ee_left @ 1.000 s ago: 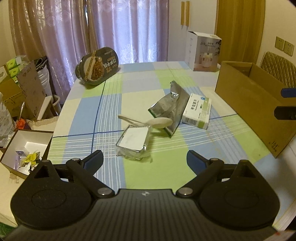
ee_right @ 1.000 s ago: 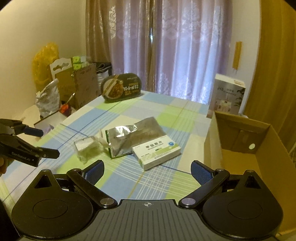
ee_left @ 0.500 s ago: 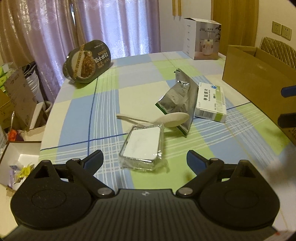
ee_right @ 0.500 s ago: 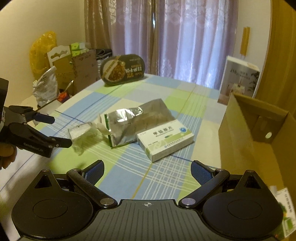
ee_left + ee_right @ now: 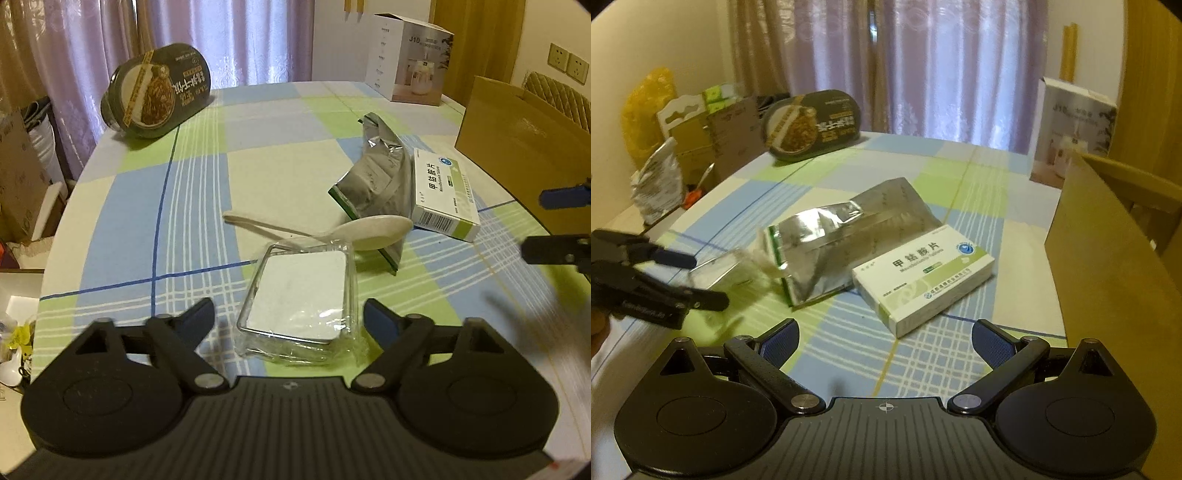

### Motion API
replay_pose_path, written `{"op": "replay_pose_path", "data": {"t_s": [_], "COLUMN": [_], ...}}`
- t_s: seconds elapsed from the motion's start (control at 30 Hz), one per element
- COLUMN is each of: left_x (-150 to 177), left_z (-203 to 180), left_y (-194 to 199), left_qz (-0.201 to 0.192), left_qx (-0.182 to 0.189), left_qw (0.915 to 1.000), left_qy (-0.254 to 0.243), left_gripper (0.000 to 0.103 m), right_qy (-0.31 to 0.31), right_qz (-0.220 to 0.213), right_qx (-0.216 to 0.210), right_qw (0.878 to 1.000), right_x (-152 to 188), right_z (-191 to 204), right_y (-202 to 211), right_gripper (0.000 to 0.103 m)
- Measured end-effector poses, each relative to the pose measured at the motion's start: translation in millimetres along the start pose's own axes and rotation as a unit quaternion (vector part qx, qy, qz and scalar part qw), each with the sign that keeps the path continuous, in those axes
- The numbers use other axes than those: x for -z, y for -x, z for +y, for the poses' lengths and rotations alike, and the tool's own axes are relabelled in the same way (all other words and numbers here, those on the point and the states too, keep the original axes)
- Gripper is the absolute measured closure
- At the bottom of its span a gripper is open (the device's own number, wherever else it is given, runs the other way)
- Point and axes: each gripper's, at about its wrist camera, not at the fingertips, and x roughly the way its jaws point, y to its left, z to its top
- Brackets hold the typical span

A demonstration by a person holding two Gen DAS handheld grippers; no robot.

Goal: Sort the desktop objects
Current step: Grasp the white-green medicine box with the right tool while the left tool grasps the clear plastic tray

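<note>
Spoon shows only from the left claw; both claws gape wide, holding nothing.

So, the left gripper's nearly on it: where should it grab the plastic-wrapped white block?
Take the wrapped block across its two long side edges, coming in low from its near end. It lies flat, lengthwise between the open left gripper, and the spoon crowds the far end.

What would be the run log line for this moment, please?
left gripper: open, at wrapped tray | right gripper: open, near medicine box | nothing held
</note>
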Motion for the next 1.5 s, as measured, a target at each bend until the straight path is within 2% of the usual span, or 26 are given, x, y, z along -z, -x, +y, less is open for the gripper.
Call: {"op": "replay_pose_path", "data": {"t_s": [0.1, 0.13, 0.3, 0.6, 0.73, 0.87, 1.07, 1.3, 1.4, 1.5], "left_x": [-1.6, -2.6, -9.5, -21.1, -27.4, -28.5, -27.9, -27.4, -26.8, -27.3], "left_z": [0.7, 0.4, -2.7, -5.3, -12.4, -18.0, -19.7, -23.6, -24.2, -24.9], "left_y": [-4.1, -4.6, -5.0, -17.5, -23.5, -26.7, -26.5, -28.2, -29.0, -28.9], "left_qz": [0.008, 0.01, 0.011, -0.007, -0.014, -0.012, -0.012, -0.009, -0.006, -0.005], "left_qx": [0.005, 0.003, 0.002, 0.015, 0.025, 0.02, 0.017, 0.012, 0.013, 0.012], "left_qw": [0.9999, 0.9998, 0.997, 0.9896, 0.9897, 0.9911, 0.9914, 0.9929, 0.9933, 0.9933], "left_qy": [0.009, 0.017, 0.077, 0.143, 0.14, 0.131, 0.129, 0.118, 0.115, 0.114], "left_gripper": [0.041, 0.042, 0.044, 0.045, 0.046, 0.047, 0.047, 0.045, 0.044, 0.042], "right_qy": [-0.019, -0.024, -0.051, -0.106, -0.112, -0.128, -0.118, -0.095, -0.064, -0.054], "right_qz": [-0.001, -0.001, 0.001, 0.003, 0.001, 0.001, 0.002, 0.014, 0.025, 0.023], "right_qx": [0.008, 0.012, 0.031, 0.056, 0.069, 0.078, 0.083, 0.07, 0.057, 0.072], "right_qw": [1.0, 1.0, 0.998, 0.993, 0.991, 0.989, 0.99, 0.993, 0.996, 0.996], "right_x": [-2.9, -3.8, -6.2, -15.0, -19.7, -26.0, -31.4, -26.0, -16.6, -8.7], "right_z": [-1.8, -2.4, -5.4, -9.3, -10.1, -12.5, -9.9, -12.6, -16.5, -26.4], "right_y": [-11.3, -15.2, -32.3, -61.5, -71.5, -81.8, -90.4, -76.1, -65.8, -52.7], "right_gripper": [0.006, 0.006, 0.006, 0.002, 0.002, 0.002, 0.002, 0.014, 0.014, 0.014]}}
